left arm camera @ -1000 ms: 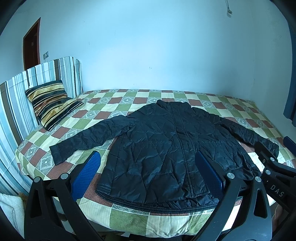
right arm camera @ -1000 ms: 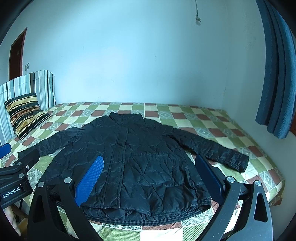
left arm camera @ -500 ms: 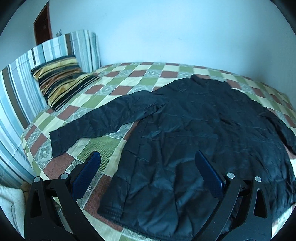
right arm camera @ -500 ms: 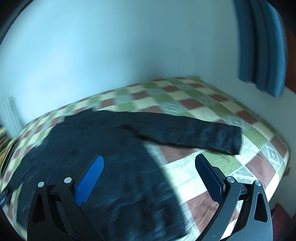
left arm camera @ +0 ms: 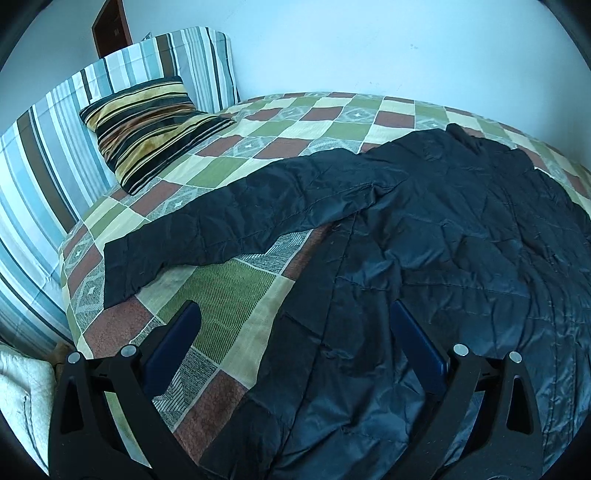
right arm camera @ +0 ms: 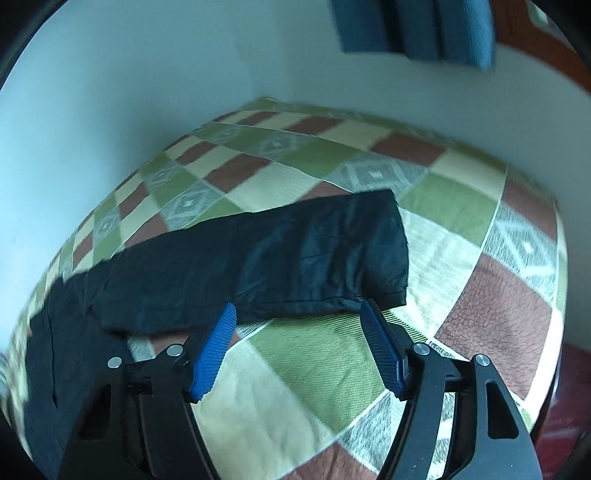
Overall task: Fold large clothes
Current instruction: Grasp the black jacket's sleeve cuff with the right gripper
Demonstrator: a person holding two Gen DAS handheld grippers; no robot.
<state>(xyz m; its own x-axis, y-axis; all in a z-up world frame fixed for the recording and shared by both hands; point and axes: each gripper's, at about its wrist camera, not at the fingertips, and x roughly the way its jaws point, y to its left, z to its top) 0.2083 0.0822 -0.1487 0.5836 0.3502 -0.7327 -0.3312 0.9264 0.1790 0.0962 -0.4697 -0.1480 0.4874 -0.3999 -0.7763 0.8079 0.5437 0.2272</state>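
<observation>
Checkered bed bearing a spread black jacket; left gripper released above its hem, right gripper unclenched, its fingers just narrowed, at the sleeve cuff.

jacket cut off right, curtain blurred, cropped above

Both grippers, left gripper and right gripper, have black frames, silver screws and ribbed blue pads.
</observation>
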